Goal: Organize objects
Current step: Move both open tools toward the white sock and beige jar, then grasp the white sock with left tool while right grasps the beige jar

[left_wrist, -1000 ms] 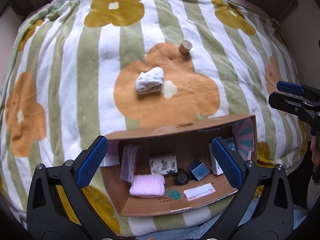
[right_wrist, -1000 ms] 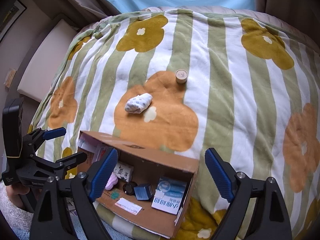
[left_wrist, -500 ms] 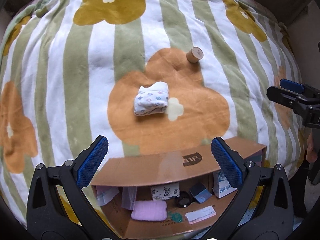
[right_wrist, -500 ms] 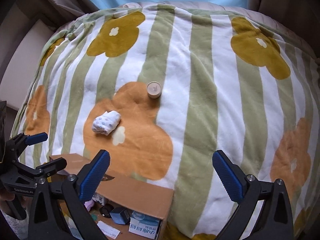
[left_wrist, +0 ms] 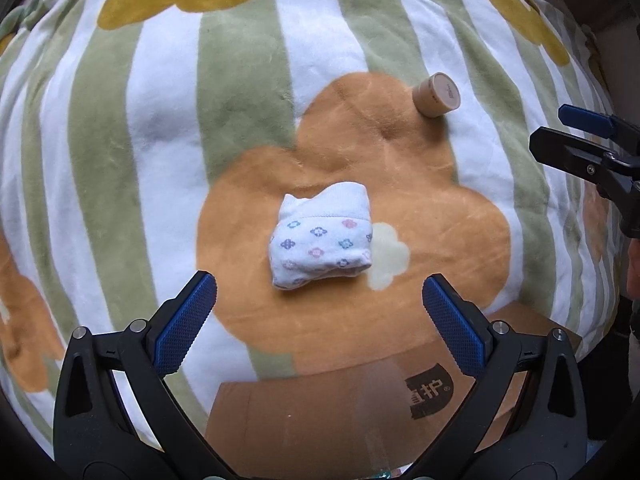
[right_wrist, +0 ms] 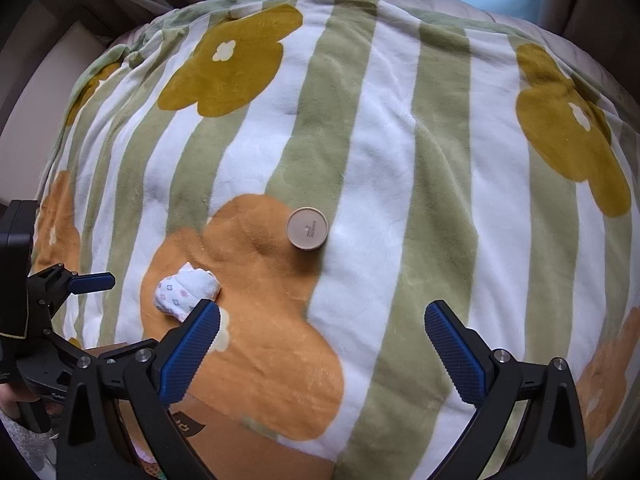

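Two items remain loose on the striped flower blanket: the rolled sock and the small round container, well apart from each other. Your left gripper is spread wide and empty, directly above the sock. Your right gripper is also fully spread and empty, aimed toward the container. The cardboard box sits at the near edge; its contents are hidden here. Judged progress: both items are not yet grasped or boxed.
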`<action>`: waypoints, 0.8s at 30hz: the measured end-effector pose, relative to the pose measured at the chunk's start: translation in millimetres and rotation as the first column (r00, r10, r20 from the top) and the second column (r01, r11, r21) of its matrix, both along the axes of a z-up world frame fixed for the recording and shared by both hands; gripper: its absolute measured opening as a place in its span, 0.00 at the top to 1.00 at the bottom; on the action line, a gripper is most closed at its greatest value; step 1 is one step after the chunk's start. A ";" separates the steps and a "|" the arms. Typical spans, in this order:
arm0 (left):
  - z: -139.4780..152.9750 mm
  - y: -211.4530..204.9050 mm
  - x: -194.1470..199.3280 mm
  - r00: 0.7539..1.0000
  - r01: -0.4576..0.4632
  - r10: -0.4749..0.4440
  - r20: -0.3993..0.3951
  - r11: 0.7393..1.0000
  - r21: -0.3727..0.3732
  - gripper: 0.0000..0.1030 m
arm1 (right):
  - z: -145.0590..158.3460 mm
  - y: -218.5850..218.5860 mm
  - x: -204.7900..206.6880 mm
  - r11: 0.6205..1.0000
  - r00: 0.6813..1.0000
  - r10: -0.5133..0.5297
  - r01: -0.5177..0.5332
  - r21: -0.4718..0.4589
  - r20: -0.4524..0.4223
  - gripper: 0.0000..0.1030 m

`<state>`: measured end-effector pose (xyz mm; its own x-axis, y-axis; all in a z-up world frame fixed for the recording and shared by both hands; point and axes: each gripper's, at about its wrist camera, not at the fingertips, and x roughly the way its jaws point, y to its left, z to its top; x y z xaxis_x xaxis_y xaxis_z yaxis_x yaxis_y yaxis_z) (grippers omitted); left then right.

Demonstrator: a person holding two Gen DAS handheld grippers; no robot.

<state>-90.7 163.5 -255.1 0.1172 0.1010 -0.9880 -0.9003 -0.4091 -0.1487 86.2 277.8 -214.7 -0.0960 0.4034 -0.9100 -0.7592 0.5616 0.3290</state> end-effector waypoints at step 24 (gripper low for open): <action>-53.7 12.3 -9.8 0.992 0.053 -0.047 0.117 0.997 -0.051 0.27 | -56.1 64.8 19.6 0.997 0.993 -0.057 0.052 -0.049 -0.102 0.45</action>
